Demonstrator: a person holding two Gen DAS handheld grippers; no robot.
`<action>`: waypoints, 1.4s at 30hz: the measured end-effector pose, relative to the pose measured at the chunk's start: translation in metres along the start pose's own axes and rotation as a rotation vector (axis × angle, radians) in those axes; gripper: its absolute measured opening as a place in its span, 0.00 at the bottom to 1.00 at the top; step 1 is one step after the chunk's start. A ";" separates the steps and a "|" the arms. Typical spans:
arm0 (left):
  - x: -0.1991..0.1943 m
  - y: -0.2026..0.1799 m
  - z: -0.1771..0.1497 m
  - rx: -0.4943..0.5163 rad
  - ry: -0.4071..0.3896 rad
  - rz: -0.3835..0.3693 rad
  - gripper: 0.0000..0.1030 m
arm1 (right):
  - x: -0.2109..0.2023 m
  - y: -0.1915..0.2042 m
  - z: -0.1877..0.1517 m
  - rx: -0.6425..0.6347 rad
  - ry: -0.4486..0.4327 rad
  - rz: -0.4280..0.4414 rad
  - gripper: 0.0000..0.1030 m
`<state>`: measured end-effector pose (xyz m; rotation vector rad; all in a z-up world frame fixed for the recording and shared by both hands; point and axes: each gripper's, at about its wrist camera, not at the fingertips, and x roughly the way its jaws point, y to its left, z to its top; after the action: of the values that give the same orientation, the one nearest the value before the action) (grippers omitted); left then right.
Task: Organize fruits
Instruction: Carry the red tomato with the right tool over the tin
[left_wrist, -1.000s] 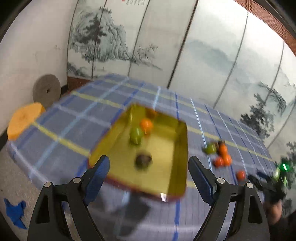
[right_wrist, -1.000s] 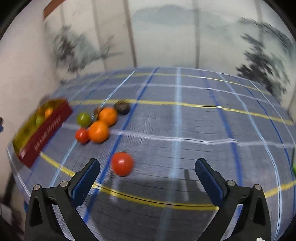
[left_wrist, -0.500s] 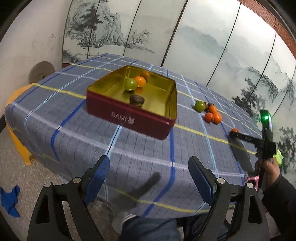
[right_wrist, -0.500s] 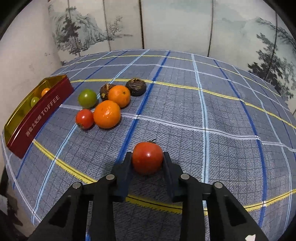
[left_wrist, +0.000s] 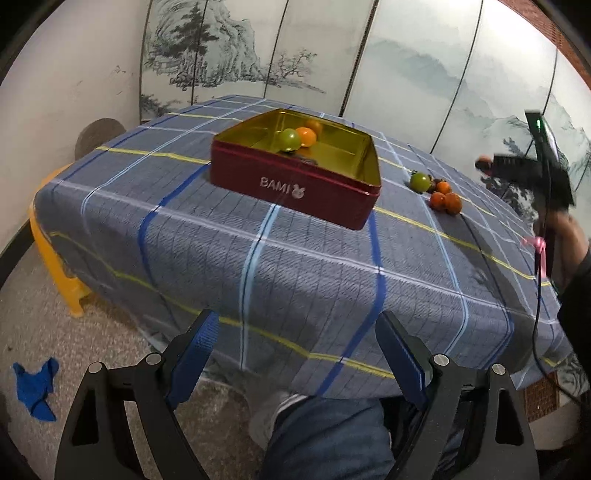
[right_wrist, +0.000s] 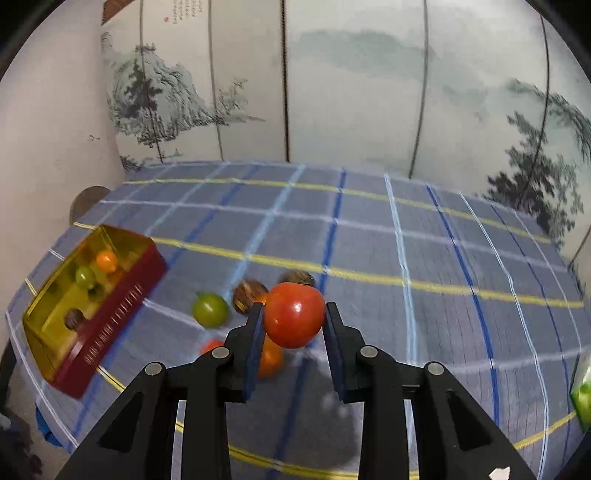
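My right gripper (right_wrist: 293, 317) is shut on a red tomato (right_wrist: 294, 314), which hangs above the blue checked tablecloth (right_wrist: 424, 306). Below and behind the tomato lie a green fruit (right_wrist: 209, 309), two dark brown fruits (right_wrist: 248, 294), oranges (right_wrist: 271, 360) and a small red fruit (right_wrist: 211, 346), partly hidden by the fingers. The red tin with a gold inside (right_wrist: 92, 306) stands at the left and holds a green, an orange and a dark fruit. In the left wrist view the tin (left_wrist: 295, 184) sits mid-table and my left gripper (left_wrist: 297, 349) is open, off the table's near edge, with nothing in it.
A painted folding screen (left_wrist: 369, 62) backs the table. An orange stool (left_wrist: 55, 266) and a blue cloth (left_wrist: 35, 386) are on the floor at left. A person's jeans leg and shoe (left_wrist: 321, 428) show under the left gripper. The hand with the right gripper (left_wrist: 532, 173) shows at far right.
My right gripper closed on the red tomato and lifted it off the cloth. My left gripper drew back from over the tin to beyond the table's near edge and lower.
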<state>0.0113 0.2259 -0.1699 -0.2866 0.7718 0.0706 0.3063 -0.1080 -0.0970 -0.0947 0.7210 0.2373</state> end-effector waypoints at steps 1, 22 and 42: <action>-0.001 0.001 -0.001 -0.005 -0.001 0.001 0.84 | -0.002 0.009 0.007 -0.011 -0.010 0.002 0.27; -0.042 0.021 -0.019 -0.034 -0.053 0.049 0.84 | -0.037 0.145 0.053 -0.154 -0.090 0.058 0.27; -0.048 0.039 -0.025 -0.076 -0.058 0.055 0.84 | -0.040 0.216 0.043 -0.256 -0.084 0.090 0.28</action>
<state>-0.0463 0.2586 -0.1624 -0.3338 0.7200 0.1592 0.2514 0.1009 -0.0394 -0.2947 0.6095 0.4170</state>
